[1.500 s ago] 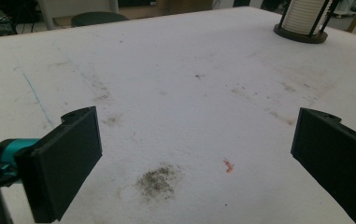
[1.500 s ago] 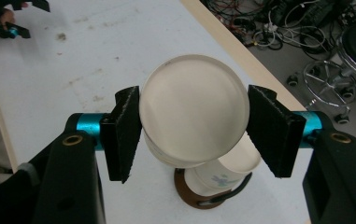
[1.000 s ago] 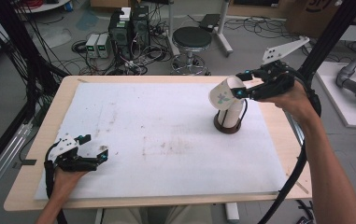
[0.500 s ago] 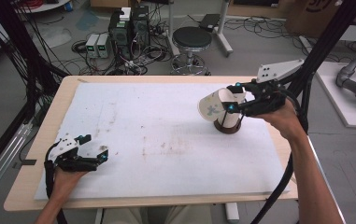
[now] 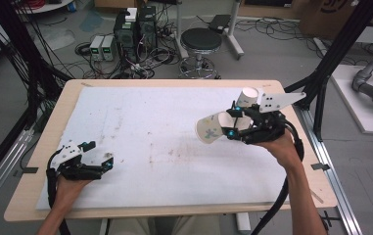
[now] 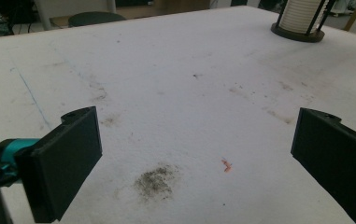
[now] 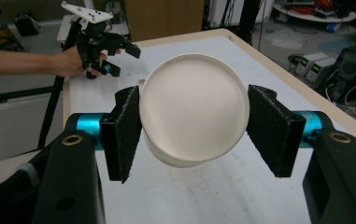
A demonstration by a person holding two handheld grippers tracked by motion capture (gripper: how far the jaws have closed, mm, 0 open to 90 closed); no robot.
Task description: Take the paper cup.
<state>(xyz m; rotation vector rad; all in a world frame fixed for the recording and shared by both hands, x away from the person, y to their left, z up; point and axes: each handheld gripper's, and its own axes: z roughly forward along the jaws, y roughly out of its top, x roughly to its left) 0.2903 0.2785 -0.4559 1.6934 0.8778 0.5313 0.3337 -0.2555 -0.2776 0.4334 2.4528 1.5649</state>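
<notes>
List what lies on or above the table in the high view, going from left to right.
left gripper, open, resting near the table's left front corner → stained white mat → paper cup, on its side, clamped in the right gripper → person's right hand

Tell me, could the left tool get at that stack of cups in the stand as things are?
Probably yes. The left tool rests open on the table, and nothing lies between it and the stack of cups. It is a long way across, though, and the right tool, holding a cup, hovers close by.
</notes>
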